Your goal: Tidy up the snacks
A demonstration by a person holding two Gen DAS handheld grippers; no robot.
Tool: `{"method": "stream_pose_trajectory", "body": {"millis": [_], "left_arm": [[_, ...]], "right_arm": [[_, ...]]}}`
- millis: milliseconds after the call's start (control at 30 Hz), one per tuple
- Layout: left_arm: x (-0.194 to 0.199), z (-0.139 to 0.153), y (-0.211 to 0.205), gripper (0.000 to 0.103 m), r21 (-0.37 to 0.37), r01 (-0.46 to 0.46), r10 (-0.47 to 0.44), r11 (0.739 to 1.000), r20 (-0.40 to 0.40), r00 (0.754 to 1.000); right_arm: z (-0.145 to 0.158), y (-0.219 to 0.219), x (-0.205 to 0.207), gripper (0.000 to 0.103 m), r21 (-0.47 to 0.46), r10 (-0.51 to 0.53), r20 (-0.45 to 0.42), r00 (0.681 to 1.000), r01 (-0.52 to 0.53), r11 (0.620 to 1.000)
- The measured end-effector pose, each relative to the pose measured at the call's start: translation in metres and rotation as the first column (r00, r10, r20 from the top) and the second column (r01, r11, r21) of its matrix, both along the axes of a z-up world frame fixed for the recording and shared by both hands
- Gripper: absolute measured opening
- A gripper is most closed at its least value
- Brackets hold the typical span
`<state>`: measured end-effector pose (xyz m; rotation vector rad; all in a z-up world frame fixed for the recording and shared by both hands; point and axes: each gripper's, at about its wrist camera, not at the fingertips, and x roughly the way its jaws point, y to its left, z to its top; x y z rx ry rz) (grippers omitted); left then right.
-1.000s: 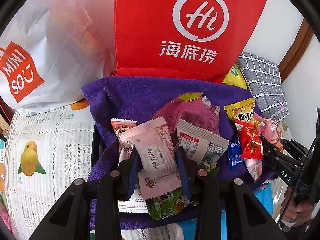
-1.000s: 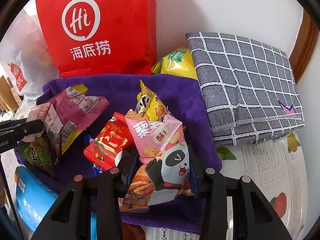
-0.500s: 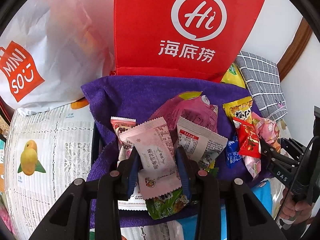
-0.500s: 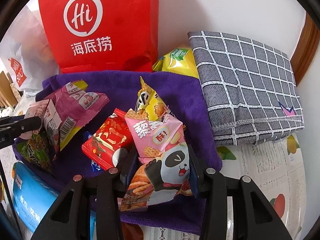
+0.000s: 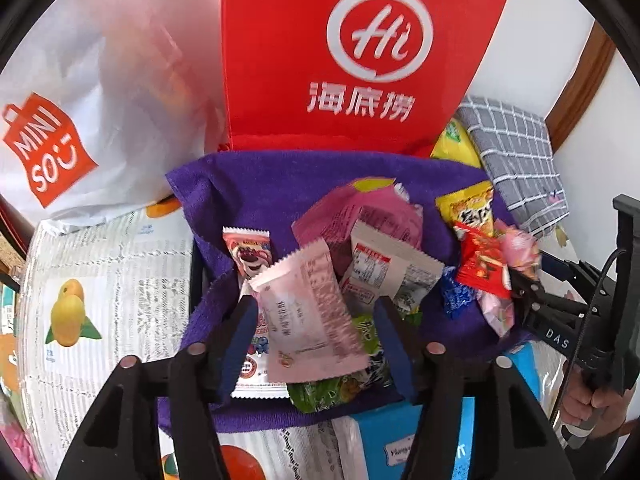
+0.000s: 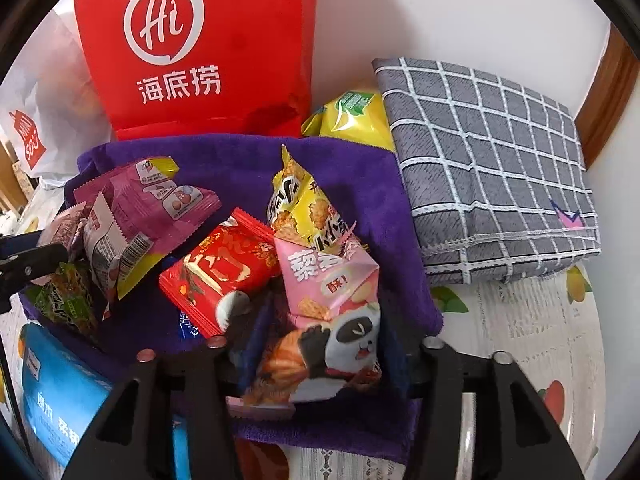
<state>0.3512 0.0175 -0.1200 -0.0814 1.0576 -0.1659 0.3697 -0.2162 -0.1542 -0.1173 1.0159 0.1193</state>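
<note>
A basket lined with a purple towel (image 5: 260, 184) (image 6: 360, 168) holds several snack packets. In the left wrist view my left gripper (image 5: 316, 336) is opening. A pale pink packet (image 5: 308, 312) hangs blurred between its fingers, with a gap on each side. In the right wrist view my right gripper (image 6: 324, 344) is opening too. A pink panda packet (image 6: 332, 312) sits loose between its fingers on the towel. Beside it lie a red packet (image 6: 220, 272) and a yellow one (image 6: 300, 204). Each gripper shows at the edge of the other's view.
A red paper bag (image 5: 360, 60) and a white shopping bag (image 5: 80, 100) stand behind the basket. A folded grey checked cloth (image 6: 492, 168) and a yellow bag (image 6: 352, 116) lie to the right. A blue box (image 6: 60, 392) sits in front, on a fruit-print tablecloth (image 5: 100, 280).
Both grippers have gone from shut on their packets to open. The pale pink packet has tilted and slipped down; the panda packet has sagged onto the towel.
</note>
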Motion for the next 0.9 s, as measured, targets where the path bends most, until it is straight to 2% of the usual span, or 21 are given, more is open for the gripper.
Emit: {"method": "stream_pose_trajectory", "body": {"millis": [33, 133, 267, 433, 567, 733, 900], "left_arm": [[-0.002, 0.003, 0.0, 0.066, 0.001, -0.004, 0.004, 1.0, 0.004, 1.0], [-0.008, 0.011, 0.0, 0.067, 0.013, -0.005, 0.005, 1.0, 0.011, 1.0], [-0.022, 0.024, -0.001, 0.067, 0.016, -0.001, 0.001, 1.0, 0.029, 1.0], [-0.045, 0.041, -0.002, 0.067, 0.013, -0.003, 0.002, 1.0, 0.054, 0.999], [-0.072, 0.058, -0.004, 0.067, 0.01, -0.004, 0.003, 1.0, 0.078, 0.997], [-0.108, 0.082, -0.009, 0.067, 0.041, 0.001, -0.006, 0.999, 0.131, 0.991], [-0.148, 0.103, -0.014, 0.073, 0.054, -0.007, -0.003, 0.998, 0.18, 0.984]], "right_arm": [[0.003, 0.0, -0.003, 0.069, -0.002, 0.004, 0.007, 1.0, -0.004, 1.0], [0.014, 0.0, -0.011, 0.073, -0.012, 0.004, 0.031, 1.0, -0.004, 1.0], [0.028, 0.001, -0.02, 0.074, -0.018, -0.003, 0.044, 0.999, 0.003, 1.0], [0.052, -0.004, -0.038, 0.074, 0.032, -0.021, 0.061, 0.998, 0.019, 0.999], [0.071, -0.005, -0.061, 0.074, 0.062, -0.041, 0.059, 0.997, 0.037, 0.997], [0.093, -0.005, -0.095, 0.074, 0.074, -0.065, 0.089, 0.994, 0.058, 0.996], [0.112, -0.005, -0.132, 0.074, 0.086, -0.07, 0.104, 0.992, 0.061, 0.994]]}}
